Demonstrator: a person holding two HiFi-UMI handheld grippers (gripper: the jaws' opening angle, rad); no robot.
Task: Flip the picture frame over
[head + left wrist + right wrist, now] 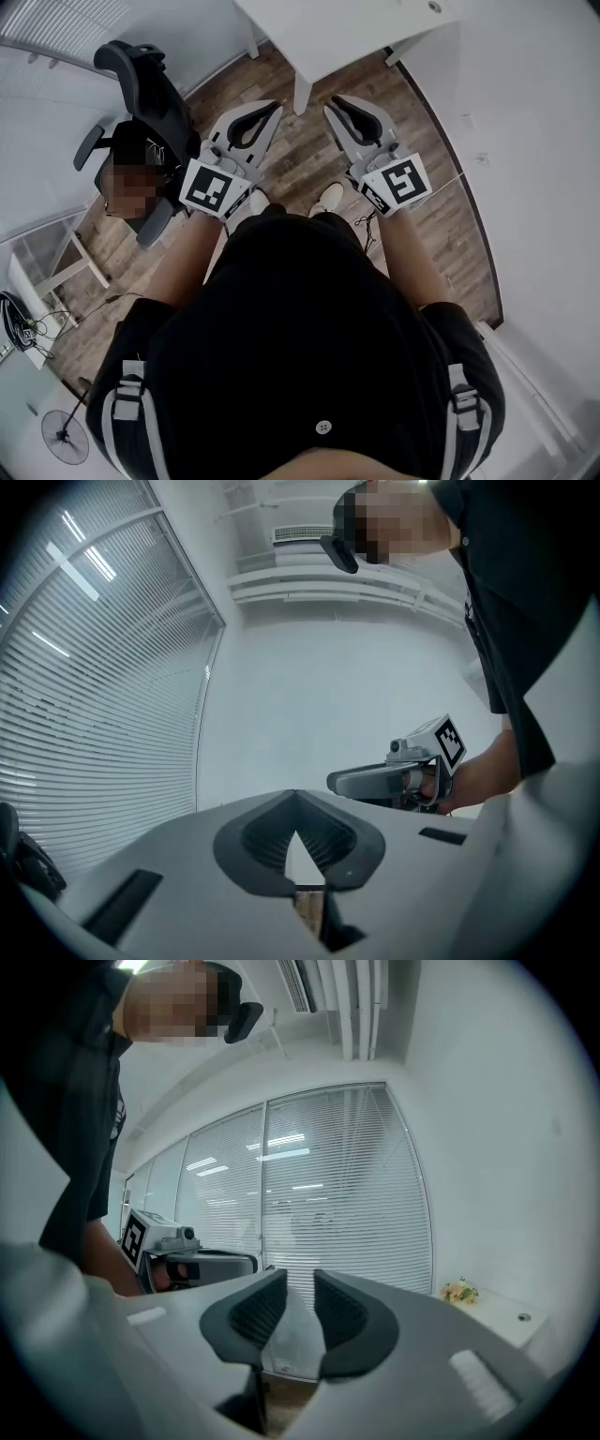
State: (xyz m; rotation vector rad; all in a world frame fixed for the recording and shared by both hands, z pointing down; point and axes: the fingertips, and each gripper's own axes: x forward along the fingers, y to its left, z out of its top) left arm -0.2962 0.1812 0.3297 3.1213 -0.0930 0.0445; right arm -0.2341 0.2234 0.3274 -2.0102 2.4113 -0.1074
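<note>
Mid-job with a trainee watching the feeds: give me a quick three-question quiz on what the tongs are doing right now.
1. True or false: the left tongs are clamped on a picture frame.
2. The right tongs are: A) shut on a frame; B) slightly apart and empty; C) out of view.
3. In the head view, what stands to the left of the left tongs?
Key: 1 false: they are shut with nothing between them. 2 B. 3 a black office chair.
</note>
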